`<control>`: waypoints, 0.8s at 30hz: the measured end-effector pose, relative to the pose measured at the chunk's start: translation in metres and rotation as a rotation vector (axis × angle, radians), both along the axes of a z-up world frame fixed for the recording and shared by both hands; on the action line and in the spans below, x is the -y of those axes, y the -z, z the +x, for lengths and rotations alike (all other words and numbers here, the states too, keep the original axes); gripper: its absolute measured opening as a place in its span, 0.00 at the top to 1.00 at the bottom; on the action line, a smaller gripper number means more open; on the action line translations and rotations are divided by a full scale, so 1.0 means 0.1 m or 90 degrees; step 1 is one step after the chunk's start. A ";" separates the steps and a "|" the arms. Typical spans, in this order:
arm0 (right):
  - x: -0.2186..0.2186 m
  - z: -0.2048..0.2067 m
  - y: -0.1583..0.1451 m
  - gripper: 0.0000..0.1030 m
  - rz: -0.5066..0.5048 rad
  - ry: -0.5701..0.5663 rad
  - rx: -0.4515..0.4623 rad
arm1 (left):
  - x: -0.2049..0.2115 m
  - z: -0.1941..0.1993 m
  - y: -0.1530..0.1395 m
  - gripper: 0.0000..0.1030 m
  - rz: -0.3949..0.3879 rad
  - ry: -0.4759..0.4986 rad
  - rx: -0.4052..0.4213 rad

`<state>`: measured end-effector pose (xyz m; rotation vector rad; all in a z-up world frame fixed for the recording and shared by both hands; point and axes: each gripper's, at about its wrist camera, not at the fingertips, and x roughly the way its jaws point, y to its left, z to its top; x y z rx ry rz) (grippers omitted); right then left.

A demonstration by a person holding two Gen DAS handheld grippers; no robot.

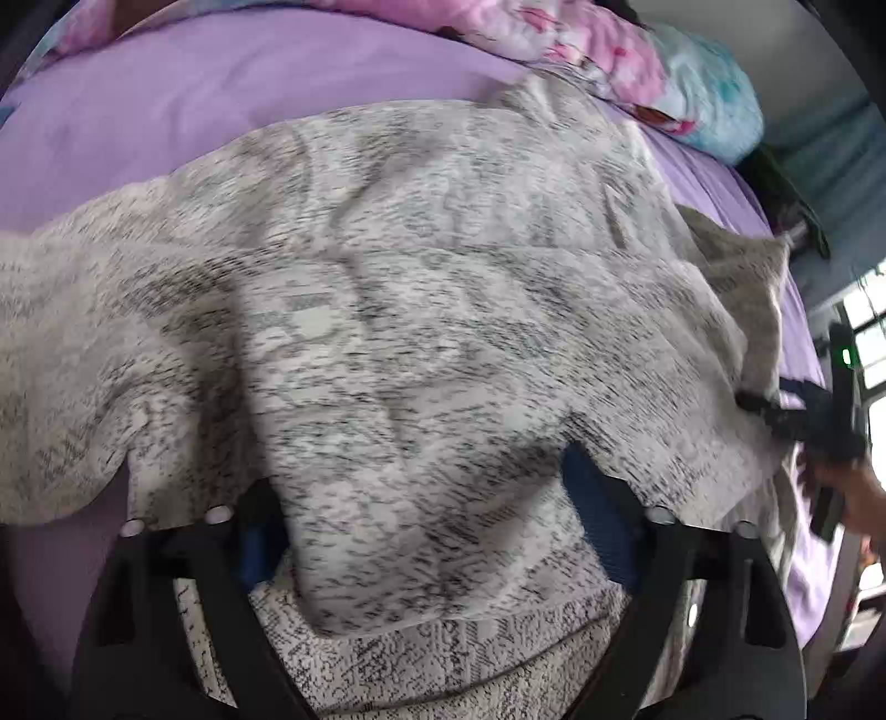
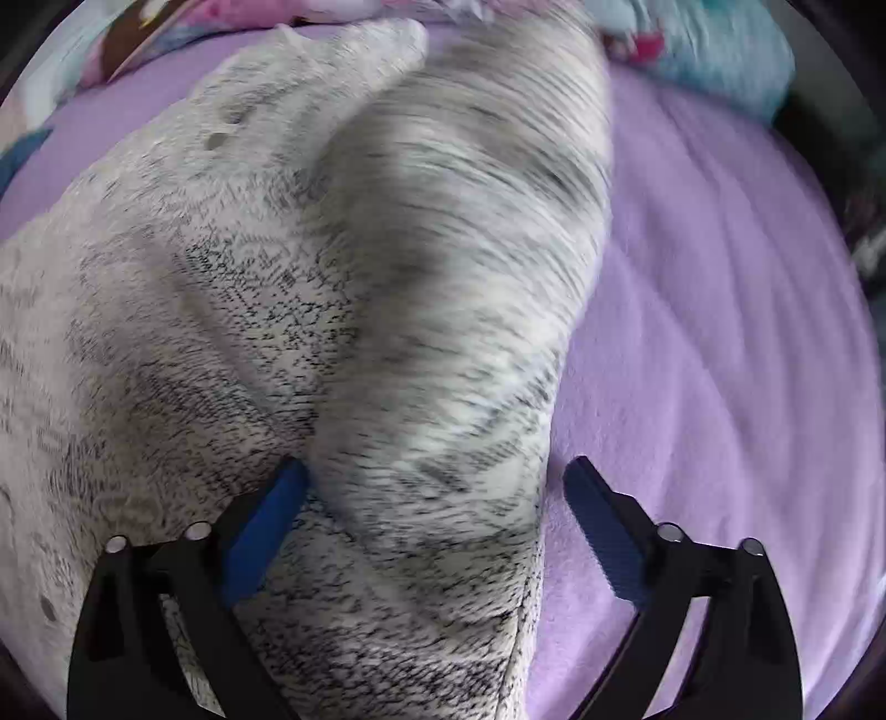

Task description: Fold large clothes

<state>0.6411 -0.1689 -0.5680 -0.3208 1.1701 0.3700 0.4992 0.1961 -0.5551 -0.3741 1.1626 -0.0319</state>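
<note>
One knit garment, two open tools

Two grippers stand nearest. Left gripper [image 1: 421,531]: jaws wide, a fold of the grey-flecked sweater [image 1: 421,288] lying loose between them, unclamped. Right gripper [image 2: 434,498]: jaws wide, astride the sweater's edge, pads apparently not pressing. Sweater: spread on the purple bedsheet [image 1: 166,105], one layer turned over onto itself. Judged soft, limp, fairly light, stretchy; best pinched at hem or folded edge, both layers together. Beyond the sweater: pink floral quilt [image 1: 554,33] and teal pillow [image 1: 714,105].

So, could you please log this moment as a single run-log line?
left gripper: open, sweater fold between | right gripper: open, over sweater edge | surface: purple sheet
</note>
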 end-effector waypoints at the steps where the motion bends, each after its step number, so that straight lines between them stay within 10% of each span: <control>1: 0.02 -0.01 -0.14 0.06 0.000 0.004 0.022 | 0.00 -0.01 -0.06 0.06 0.014 -0.001 -0.001; 6: 0.01 -0.21 -0.99 0.06 0.072 -0.065 0.162 | -0.06 -0.29 -0.84 0.06 0.079 -0.056 0.105; 10: -0.31 -0.14 -1.11 0.06 0.084 -0.118 0.142 | 0.24 -0.21 -1.18 0.06 0.091 0.010 0.139; 20: -0.58 0.20 -0.17 0.06 -0.001 -0.055 -0.010 | 0.61 0.36 0.05 0.06 0.132 0.004 -0.038; 24: -0.60 0.28 0.05 0.05 0.004 -0.074 -0.024 | 0.57 0.28 0.24 0.06 0.135 0.012 -0.017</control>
